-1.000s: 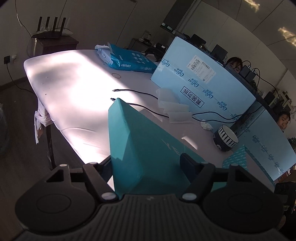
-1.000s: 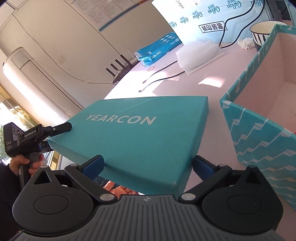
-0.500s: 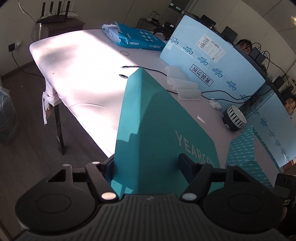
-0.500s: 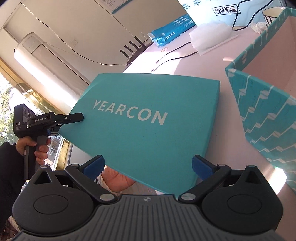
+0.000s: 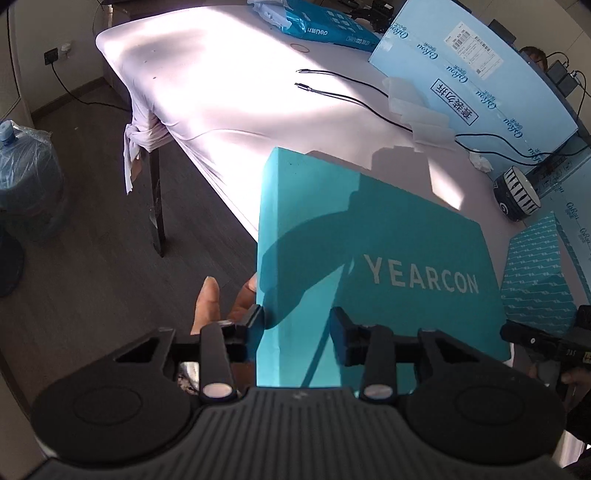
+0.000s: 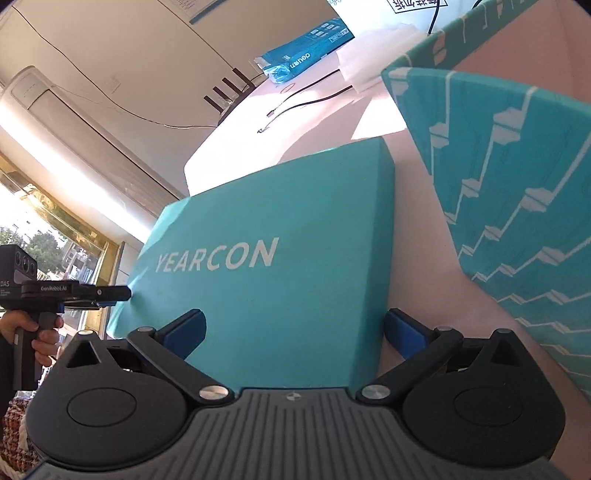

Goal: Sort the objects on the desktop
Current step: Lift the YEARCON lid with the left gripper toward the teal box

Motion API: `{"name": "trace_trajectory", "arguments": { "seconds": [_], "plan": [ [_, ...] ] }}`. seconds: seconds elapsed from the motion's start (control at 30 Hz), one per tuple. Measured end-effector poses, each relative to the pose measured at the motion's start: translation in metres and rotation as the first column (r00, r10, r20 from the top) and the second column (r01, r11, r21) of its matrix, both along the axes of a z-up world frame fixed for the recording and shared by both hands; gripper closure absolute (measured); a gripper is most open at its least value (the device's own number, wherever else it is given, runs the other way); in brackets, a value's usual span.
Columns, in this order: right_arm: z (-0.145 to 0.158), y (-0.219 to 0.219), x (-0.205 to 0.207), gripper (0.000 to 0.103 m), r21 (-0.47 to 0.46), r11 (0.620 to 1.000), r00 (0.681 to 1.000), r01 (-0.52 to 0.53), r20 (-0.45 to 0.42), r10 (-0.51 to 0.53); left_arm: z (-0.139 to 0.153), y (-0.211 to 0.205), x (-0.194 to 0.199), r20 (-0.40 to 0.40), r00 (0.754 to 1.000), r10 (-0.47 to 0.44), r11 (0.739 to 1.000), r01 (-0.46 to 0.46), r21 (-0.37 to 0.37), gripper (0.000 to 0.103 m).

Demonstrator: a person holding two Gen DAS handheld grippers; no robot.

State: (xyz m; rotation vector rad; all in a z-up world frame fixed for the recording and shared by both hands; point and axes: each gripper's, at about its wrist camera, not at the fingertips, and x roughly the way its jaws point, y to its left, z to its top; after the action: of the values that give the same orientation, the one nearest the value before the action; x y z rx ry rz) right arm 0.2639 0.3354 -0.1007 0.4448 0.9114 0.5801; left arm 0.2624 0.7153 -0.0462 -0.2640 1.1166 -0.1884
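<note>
A teal box lid marked YEARCON [image 5: 369, 258] is held in the air over the table's near edge, tilted. My left gripper [image 5: 297, 325] is shut on the lid's left rim, one finger inside and one on top. My right gripper [image 6: 295, 326] is shut on the lid [image 6: 280, 258] across its near end. Each gripper shows in the other's view: the left one at the lid's far corner [image 6: 110, 293], the right one at the right edge [image 5: 532, 338]. The open patterned teal box [image 6: 517, 177] stands just right of the lid; its corner also shows in the left wrist view [image 5: 535, 273].
On the white-clothed table [image 5: 221, 85] lie two black cables [image 5: 340, 88], clear plastic packaging [image 5: 417, 110], a blue Deli pack [image 5: 325, 29], a striped bowl [image 5: 515, 192] and a crumpled tissue [image 5: 480, 162]. A light blue carton [image 5: 472, 74] stands behind. A water bottle [image 5: 26, 166] stands on the floor.
The lid has swung from steeply on edge toward flat, so its YEARCON face now shows to the left wrist camera. It has moved closer to the patterned box. Both grippers kept their hold.
</note>
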Motion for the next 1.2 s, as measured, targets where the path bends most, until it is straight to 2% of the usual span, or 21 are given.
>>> {"name": "trace_trajectory", "arguments": {
  "seconds": [0.07, 0.13, 0.17, 0.2, 0.23, 0.3, 0.4, 0.53, 0.67, 0.83, 0.9, 1.03, 1.2],
  "plan": [
    [0.000, 0.004, 0.002, 0.000, -0.012, 1.000, 1.000, -0.018, 0.009, 0.018, -0.011, -0.010, 0.003, 0.003, 0.999, -0.049, 0.998, 0.049, 0.035, 0.072],
    [0.003, 0.006, 0.002, 0.000, -0.038, 0.999, 1.000, -0.029, 0.010, 0.029, -0.013, -0.014, 0.008, 0.062, 0.997, -0.038, 0.997, 0.034, 0.076, 0.062],
    [0.004, 0.006, 0.000, 0.000, -0.047, 0.998, 0.999, -0.031, 0.008, 0.032, -0.013, -0.013, 0.010, 0.080, 0.997, -0.021, 0.995, 0.014, 0.097, 0.045],
    [0.005, 0.006, 0.000, 0.000, -0.052, 0.998, 0.999, -0.033, 0.007, 0.033, -0.013, -0.010, 0.013, 0.085, 0.996, -0.002, 0.993, -0.008, 0.118, 0.017],
    [0.005, 0.005, 0.000, 0.000, -0.055, 0.998, 0.999, -0.034, 0.005, 0.035, -0.014, -0.008, 0.016, 0.090, 0.996, 0.018, 0.990, -0.031, 0.140, 0.010],
    [0.005, 0.006, 0.001, 0.000, -0.063, 0.997, 0.999, -0.039, 0.002, 0.039, -0.017, -0.003, 0.023, 0.084, 0.996, 0.026, 0.989, -0.038, 0.141, 0.009],
    [0.003, 0.008, 0.002, 0.000, -0.075, 0.996, 0.999, -0.044, 0.013, 0.045, -0.028, 0.004, 0.033, 0.064, 0.997, 0.052, 0.999, -0.052, -0.001, 0.008],
    [0.002, 0.008, 0.006, 0.000, -0.062, 0.998, 0.999, -0.033, 0.019, 0.034, -0.046, 0.004, 0.043, 0.055, 0.997, 0.048, 0.989, -0.040, -0.142, 0.001],
    [0.000, 0.008, 0.010, 0.000, -0.037, 0.999, 0.999, -0.020, 0.027, 0.021, -0.063, 0.007, 0.046, 0.040, 0.997, 0.071, 0.964, -0.058, -0.259, 0.000],
    [-0.002, 0.000, 0.010, 0.000, 0.044, 0.999, 1.000, 0.005, 0.020, -0.005, -0.083, 0.009, 0.042, 0.017, 0.994, 0.108, 0.907, -0.091, -0.412, 0.002],
    [0.000, -0.003, 0.009, 0.000, 0.049, 0.999, 1.000, -0.002, 0.026, 0.001, -0.083, 0.006, 0.040, 0.025, 0.994, 0.102, 0.902, -0.082, -0.425, 0.002],
    [0.005, -0.004, 0.012, 0.008, 0.044, 0.999, 1.000, 0.023, 0.008, -0.024, -0.078, 0.006, 0.033, 0.044, 0.995, 0.093, 0.897, -0.065, -0.436, 0.006],
    [0.019, 0.007, 0.002, 0.008, -0.006, 1.000, 0.998, 0.005, 0.056, -0.005, -0.066, 0.010, 0.021, 0.085, 0.989, 0.121, 0.895, -0.071, -0.441, 0.010]
  ]
}}
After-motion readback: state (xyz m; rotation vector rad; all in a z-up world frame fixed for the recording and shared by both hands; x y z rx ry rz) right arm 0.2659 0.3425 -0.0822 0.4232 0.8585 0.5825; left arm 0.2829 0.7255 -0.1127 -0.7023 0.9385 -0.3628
